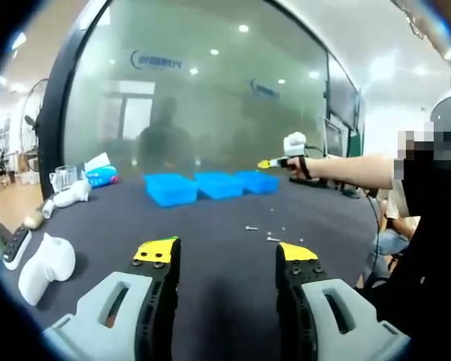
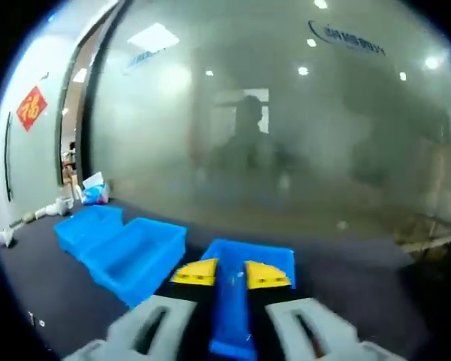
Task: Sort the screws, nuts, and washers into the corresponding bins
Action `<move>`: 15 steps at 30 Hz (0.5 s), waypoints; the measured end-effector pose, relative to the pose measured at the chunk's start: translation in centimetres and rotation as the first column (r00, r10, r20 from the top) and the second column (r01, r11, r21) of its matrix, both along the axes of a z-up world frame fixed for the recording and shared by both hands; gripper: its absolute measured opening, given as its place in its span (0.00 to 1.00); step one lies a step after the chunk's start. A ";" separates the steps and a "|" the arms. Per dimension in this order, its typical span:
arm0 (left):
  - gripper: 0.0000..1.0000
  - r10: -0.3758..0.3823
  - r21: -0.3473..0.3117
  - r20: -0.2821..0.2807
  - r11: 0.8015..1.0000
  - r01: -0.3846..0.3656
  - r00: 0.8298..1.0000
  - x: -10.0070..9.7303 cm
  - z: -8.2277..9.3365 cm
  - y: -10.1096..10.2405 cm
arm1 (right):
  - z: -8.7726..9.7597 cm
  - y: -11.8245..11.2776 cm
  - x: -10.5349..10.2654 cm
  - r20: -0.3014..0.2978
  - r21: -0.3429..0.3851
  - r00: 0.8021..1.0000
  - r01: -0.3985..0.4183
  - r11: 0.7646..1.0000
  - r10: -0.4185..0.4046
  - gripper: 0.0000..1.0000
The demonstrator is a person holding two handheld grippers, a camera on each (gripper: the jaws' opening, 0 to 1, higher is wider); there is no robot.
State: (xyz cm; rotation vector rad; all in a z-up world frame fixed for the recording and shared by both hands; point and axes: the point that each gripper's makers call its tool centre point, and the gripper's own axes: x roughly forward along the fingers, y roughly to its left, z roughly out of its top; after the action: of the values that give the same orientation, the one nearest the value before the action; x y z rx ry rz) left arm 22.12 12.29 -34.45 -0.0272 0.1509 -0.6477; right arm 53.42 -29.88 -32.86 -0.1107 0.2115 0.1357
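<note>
Three blue bins stand in a row at the far side of the dark table [image 1: 210,278], in front of a frosted glass wall [image 1: 210,90]: the left bin [image 1: 170,188], the middle bin [image 1: 219,184] and the right bin [image 1: 256,180], set side by side so that each can take one kind of hardware. The loose fasteners [image 1: 264,232], a few small screws or nuts too small to tell apart, lie scattered on the table between the bins and the near edge, well apart from the bins. The left gripper [image 1: 227,256] hangs low over the near part of the table with its yellow-tipped jaws wide apart and nothing between them, probably waiting its turn while the other hand works. The right gripper [image 1: 273,162] is held out on the person's outstretched arm [image 1: 346,169] at the right bin; in the right gripper view its own tips [image 2: 230,275] sit directly over that bin's [image 2: 252,259] open interior, with the other two bins [image 2: 124,244] off to the left. Its jaws stand close with a narrow gap, and it cannot be told whether a small part is pinched between them. That position suggests a drop into this bin is in hand. At the table's left edge lie white handheld devices [image 1: 46,263], a tissue pack [image 1: 101,174] and a clear cup [image 1: 64,177], away from the work.
</note>
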 end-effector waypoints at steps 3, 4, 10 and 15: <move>0.49 -0.001 -0.005 -0.005 1.000 0.001 1.000 0.0 -0.1 0.0 | 0.1 -0.1 -0.1 0.005 -0.018 1.000 -0.004 1.000 0.005 0.32; 0.49 -0.001 -0.002 -0.005 1.000 0.001 1.000 0.0 -0.1 0.0 | 0.2 -0.2 0.0 0.009 -0.023 1.000 -0.003 1.000 0.003 0.32; 0.49 -0.004 -0.004 0.001 1.000 0.004 1.000 0.0 0.2 -0.2 | 0.6 -0.2 -0.7 0.024 -0.016 1.000 -0.012 1.000 0.012 0.38; 0.49 -0.006 -0.003 0.003 1.000 0.006 1.000 0.0 0.3 -0.3 | 1.1 0.3 -1.8 0.045 -0.012 0.998 -0.039 0.999 0.039 0.39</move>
State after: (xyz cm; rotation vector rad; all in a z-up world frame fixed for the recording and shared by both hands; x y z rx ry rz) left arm 22.11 11.99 -34.15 -0.0291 0.1475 -0.6535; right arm 51.64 -29.59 -31.79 -0.1292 0.1653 0.1708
